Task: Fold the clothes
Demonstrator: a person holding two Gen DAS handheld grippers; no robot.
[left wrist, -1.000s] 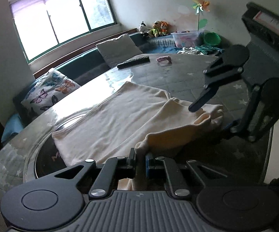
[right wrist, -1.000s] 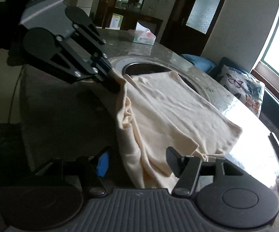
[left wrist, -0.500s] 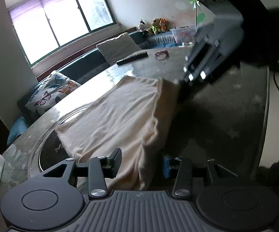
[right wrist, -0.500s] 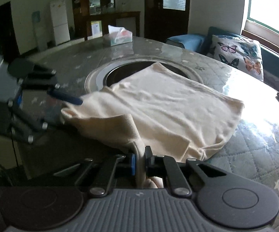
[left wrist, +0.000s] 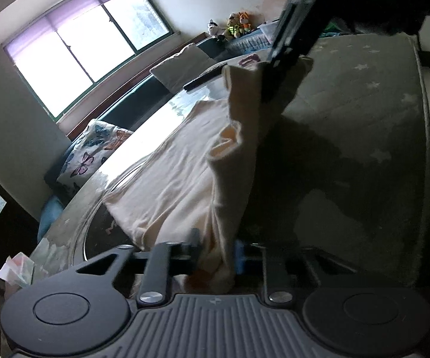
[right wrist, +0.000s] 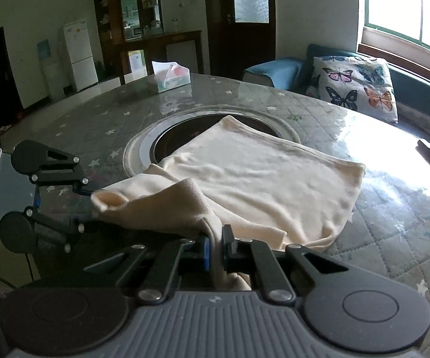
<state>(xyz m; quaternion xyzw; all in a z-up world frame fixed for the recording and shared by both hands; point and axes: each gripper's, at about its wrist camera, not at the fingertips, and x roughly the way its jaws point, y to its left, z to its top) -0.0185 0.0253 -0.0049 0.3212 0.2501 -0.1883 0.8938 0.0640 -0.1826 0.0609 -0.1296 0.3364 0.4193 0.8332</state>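
Right gripper (right wrist: 214, 249): jaws nearly closed on a thin fold of the cream garment (right wrist: 253, 179); the cloth passes down between the blue-padded finger and the black one and bunches below them
Left gripper (left wrist: 215, 250): jaws set a little apart, with a thick gather of the cream garment (left wrist: 185, 173) hanging between them; the cloth fills the gap and touches both fingers, but whether they pinch it cannot be told
Left gripper seen from the right wrist view (right wrist: 86, 205): its fingers reach the garment's raised edge, where a small open tube of cloth, a sleeve end or hem, sits just beside the fingertips
Garment, near part: one edge lifted off the table (right wrist: 394, 238) and stretched between the two grippers near the table's near edge
Garment, far part: lying flat on the table, one corner lapping over the round recessed ring (right wrist: 143, 146) at the table's middle; the opposite corner lies toward the window-side edge
Count, garments: one
Count, grippers: two, both at the same lifted edge
Tissue box (right wrist: 170, 79): one, at the table's far edge in the right wrist view, well apart from the garment
Remote (left wrist: 204, 77): one dark bar on the table beyond the garment, toward the window side
Butterfly cushion (right wrist: 355, 85): one, on the bench past the table's edge
White cushion (left wrist: 182, 67): one, on the bench under the window
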